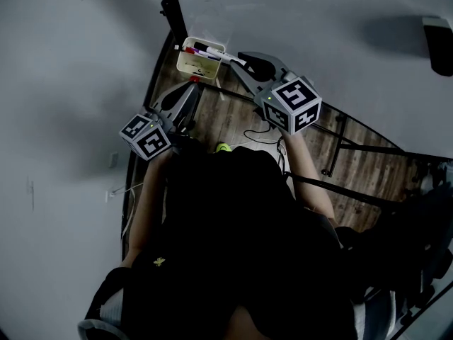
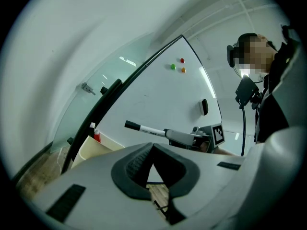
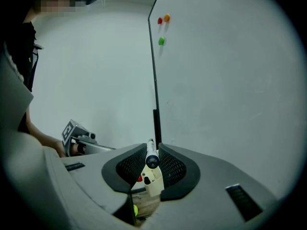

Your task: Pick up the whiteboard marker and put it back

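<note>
My right gripper [image 1: 239,61] is shut on a whiteboard marker [image 1: 225,57], a white barrel with a black cap. It holds the marker roughly level over a cream marker box [image 1: 200,61] at the foot of the whiteboard [image 1: 318,27]. In the right gripper view the marker [image 3: 152,159] sits pinched between the pads, end-on, with the box [image 3: 153,182] just beyond. The left gripper view shows the marker [image 2: 146,129] sticking out of the right gripper [image 2: 184,137] above the box [image 2: 93,150]. My left gripper [image 1: 190,91] hangs left of the box, jaws shut and holding nothing.
Other markers lie in the box, one red-capped [image 2: 97,137]. Three small magnets [image 2: 182,60] and an eraser [image 2: 204,107] sit on the whiteboard. Its black frame [image 3: 154,80] stands upright close ahead. Below are wood flooring [image 1: 233,115] and a cable [image 1: 258,133].
</note>
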{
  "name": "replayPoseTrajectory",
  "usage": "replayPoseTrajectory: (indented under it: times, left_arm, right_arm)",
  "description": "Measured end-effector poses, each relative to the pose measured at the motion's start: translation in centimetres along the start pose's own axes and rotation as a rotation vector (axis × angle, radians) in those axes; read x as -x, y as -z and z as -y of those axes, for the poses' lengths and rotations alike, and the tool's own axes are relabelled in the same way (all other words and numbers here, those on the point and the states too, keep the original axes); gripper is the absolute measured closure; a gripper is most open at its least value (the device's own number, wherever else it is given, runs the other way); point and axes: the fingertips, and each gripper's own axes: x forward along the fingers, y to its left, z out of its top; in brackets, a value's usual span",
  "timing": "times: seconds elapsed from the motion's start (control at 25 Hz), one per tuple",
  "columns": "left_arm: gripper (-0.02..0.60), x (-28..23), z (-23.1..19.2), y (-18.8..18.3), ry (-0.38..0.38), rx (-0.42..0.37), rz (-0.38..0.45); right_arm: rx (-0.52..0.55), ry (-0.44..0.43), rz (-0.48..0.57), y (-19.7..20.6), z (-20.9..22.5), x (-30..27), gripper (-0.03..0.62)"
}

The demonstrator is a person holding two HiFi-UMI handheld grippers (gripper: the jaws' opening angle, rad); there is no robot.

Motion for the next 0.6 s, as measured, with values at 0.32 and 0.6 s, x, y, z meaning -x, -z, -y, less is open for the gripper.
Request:
replayPoseTrajectory:
  times: [0.32, 0.6]
  left_arm:
    - [0.578, 0.7, -0.5, -0.5, -0.011, 0.007, -0.005]
    - [0.578, 1.3, -0.5, -0.3, -0.023, 0.009, -0.025]
  right_arm:
    - [-0.006, -0.007, -0.018, 0.5, 0.2, -1.2, 0.51]
    - [-0.017, -0.005, -0.036, 1.1, 0.7, -1.8, 0.51]
